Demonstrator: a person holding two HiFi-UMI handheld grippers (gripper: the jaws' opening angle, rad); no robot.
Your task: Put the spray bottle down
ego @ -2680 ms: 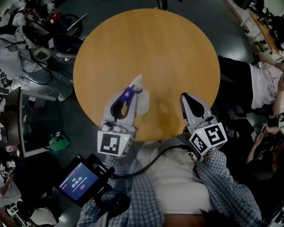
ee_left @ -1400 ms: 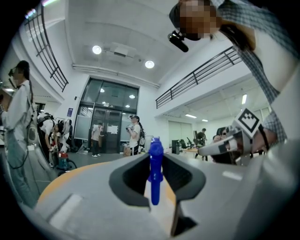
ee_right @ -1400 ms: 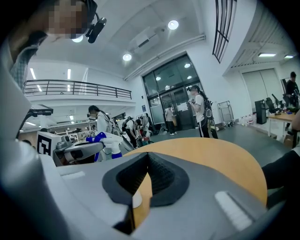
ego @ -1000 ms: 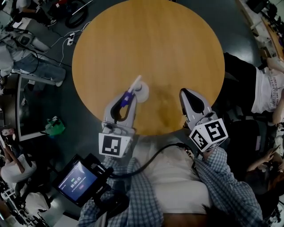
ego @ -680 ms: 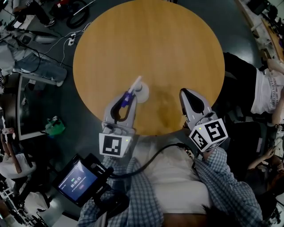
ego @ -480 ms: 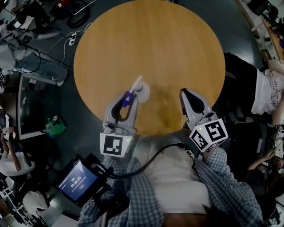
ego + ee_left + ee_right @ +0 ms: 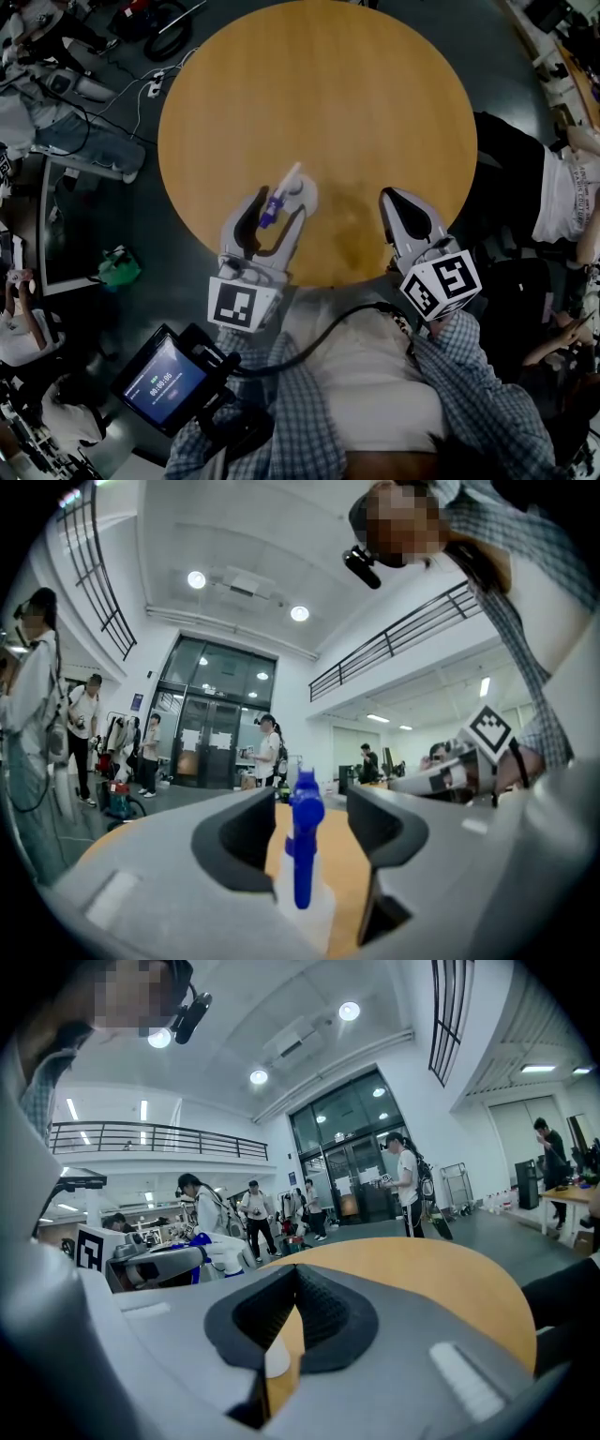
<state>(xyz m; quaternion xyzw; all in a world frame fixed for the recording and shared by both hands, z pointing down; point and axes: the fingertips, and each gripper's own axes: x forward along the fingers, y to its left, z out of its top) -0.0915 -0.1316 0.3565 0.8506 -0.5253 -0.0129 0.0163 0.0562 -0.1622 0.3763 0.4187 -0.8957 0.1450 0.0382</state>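
Blue-capped spray bottle (image 7: pixel 302 855) btwn opening L claw (image 7: pixel 278 197)

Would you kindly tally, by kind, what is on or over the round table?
Spray bottle: 1
Claws: 2 (left claw, opening, with the spray bottle between its jaws; right claw, shut)
Total: 3

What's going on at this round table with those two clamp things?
A person holds a two-jaw gripper in each hand. The jaws of the left gripper are opening around a spray bottle that stands upright on the wooden table, with gaps on both sides. The right gripper is shut and empty near the table's edge.
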